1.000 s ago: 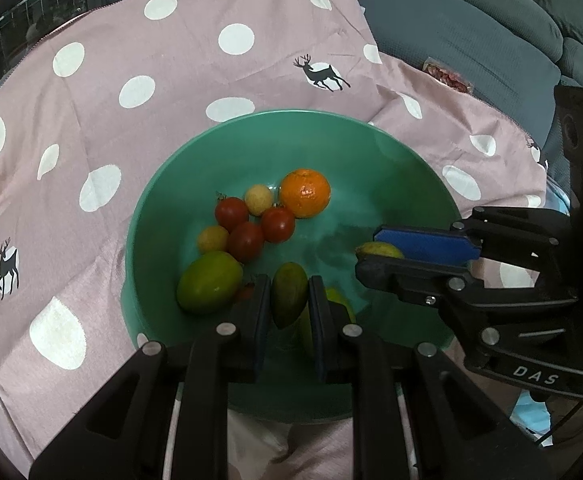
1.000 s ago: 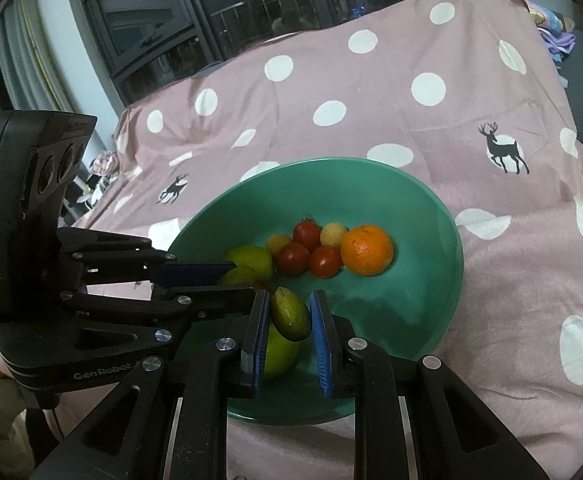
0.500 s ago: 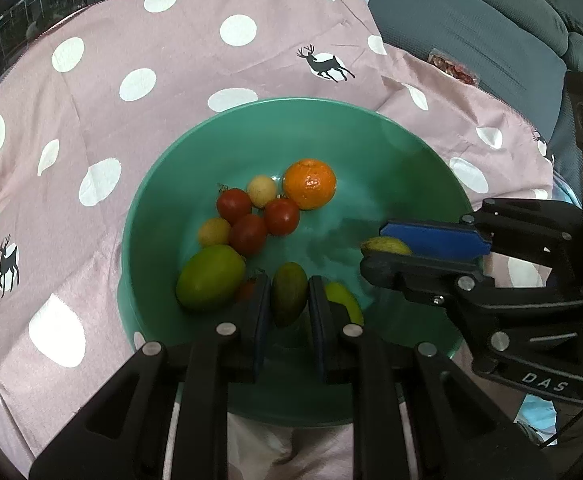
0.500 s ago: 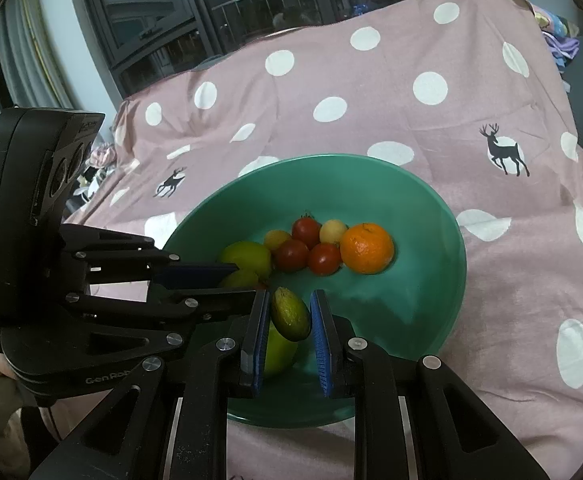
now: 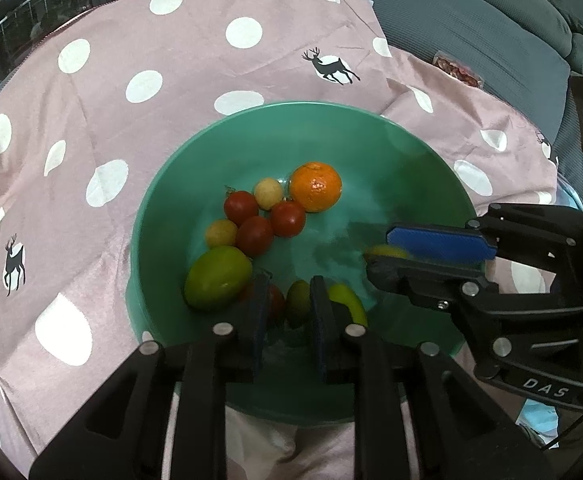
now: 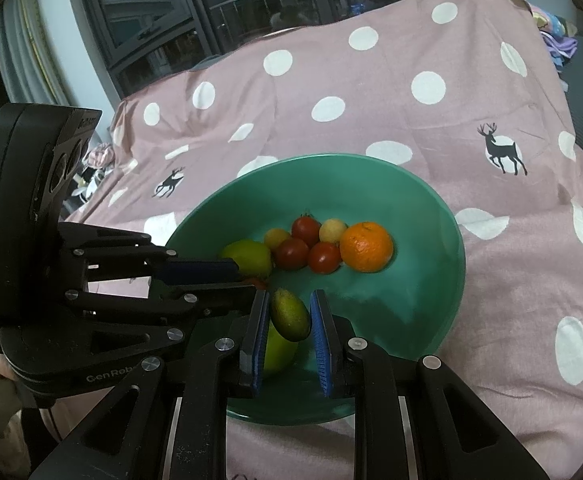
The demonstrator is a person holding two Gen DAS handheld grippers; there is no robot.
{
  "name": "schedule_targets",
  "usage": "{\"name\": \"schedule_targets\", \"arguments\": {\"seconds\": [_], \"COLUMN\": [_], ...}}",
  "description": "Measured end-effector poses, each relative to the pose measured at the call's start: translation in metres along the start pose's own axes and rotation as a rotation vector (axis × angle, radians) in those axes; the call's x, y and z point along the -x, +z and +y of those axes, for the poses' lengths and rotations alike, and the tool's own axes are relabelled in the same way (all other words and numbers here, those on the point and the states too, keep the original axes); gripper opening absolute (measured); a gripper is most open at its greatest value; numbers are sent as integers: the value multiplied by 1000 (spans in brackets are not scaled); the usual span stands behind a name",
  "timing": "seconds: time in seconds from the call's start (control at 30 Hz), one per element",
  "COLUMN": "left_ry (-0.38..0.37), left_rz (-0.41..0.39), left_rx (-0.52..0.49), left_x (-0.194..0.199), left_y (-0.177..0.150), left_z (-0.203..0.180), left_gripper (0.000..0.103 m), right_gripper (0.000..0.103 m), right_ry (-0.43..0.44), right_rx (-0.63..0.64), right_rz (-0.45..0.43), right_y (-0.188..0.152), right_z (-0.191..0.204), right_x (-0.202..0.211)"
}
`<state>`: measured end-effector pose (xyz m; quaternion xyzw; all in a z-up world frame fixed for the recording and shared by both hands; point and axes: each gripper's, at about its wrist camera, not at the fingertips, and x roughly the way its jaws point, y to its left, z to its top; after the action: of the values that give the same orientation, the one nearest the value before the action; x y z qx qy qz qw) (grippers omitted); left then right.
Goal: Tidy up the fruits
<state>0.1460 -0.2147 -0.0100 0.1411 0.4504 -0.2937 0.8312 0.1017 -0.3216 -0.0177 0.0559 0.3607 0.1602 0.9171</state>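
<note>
A green bowl (image 5: 139,240) (image 6: 411,300) sits on a pink dotted cloth and holds an orange (image 5: 316,187) (image 6: 366,246), three red tomatoes (image 5: 254,236), two small yellow fruits (image 5: 268,193) and a large green fruit (image 5: 217,278) (image 6: 249,256). My left gripper (image 5: 289,312) (image 6: 247,280) hangs over the bowl's near side. Its jaws are opening around a small dark green fruit (image 5: 297,304), with a gap showing at the left pad. My right gripper (image 6: 289,326) (image 5: 387,254) is shut on another small green fruit (image 6: 290,314) just above a yellow-green fruit (image 6: 277,350).
The pink cloth (image 5: 131,80) with white dots and deer prints covers the surface all around the bowl. A grey sofa (image 5: 471,20) with a small red packet (image 5: 457,72) lies to the right. Dark barred windows (image 6: 251,0) stand behind.
The left jaws have parted slightly from the small dark green fruit, which now sits lower between them. The right gripper keeps its grip on its fruit. Neither hand has shifted.
</note>
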Motion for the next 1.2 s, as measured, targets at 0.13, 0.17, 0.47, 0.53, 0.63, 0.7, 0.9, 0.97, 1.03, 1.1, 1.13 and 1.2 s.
{"name": "schedule_targets", "arguments": {"seconds": [0.13, 0.17, 0.47, 0.53, 0.63, 0.7, 0.9, 0.97, 1.03, 1.1, 1.13, 1.2], "left_ry": [31, 34, 102, 126, 114, 87, 160, 190, 185, 173, 167, 177], "left_rz": [-18, -23, -80, -91, -123, -140, -149, -145, -132, -121, -123, -130], "left_rx": [11, 20, 66, 80, 132, 169, 234, 251, 253, 256, 257, 252], "left_x": [7, 9, 43, 51, 66, 76, 94, 99, 101, 103, 105, 109], "left_y": [-1, -1, -4, -5, -9, -11, -17, -20, -22, -24, -25, -27], "left_z": [2, 3, 6, 6, 10, 11, 5, 3, 2, 2, 1, -1], "left_gripper": [56, 61, 90, 96, 102, 103, 103, 103, 103, 103, 103, 103], "right_gripper": [24, 24, 69, 83, 93, 94, 94, 94, 94, 94, 94, 94], "right_ry": [-1, -4, -95, -123, -153, -175, -210, -214, -214, -212, -212, -215], "right_rx": [-6, -9, -50, -52, -50, -45, -53, -43, -33, -22, -15, -10], "right_rz": [-14, -17, -69, -69, -77, -79, -53, -47, -43, -42, -41, -39], "right_y": [1, 1, 4, 4, 5, 4, -2, -3, -5, -6, -7, -7], "right_z": [2, 2, 2, 4, 7, 8, 10, 14, 18, 21, 23, 26], "right_x": [6, 8, 39, 46, 57, 62, 73, 76, 79, 81, 83, 85]}}
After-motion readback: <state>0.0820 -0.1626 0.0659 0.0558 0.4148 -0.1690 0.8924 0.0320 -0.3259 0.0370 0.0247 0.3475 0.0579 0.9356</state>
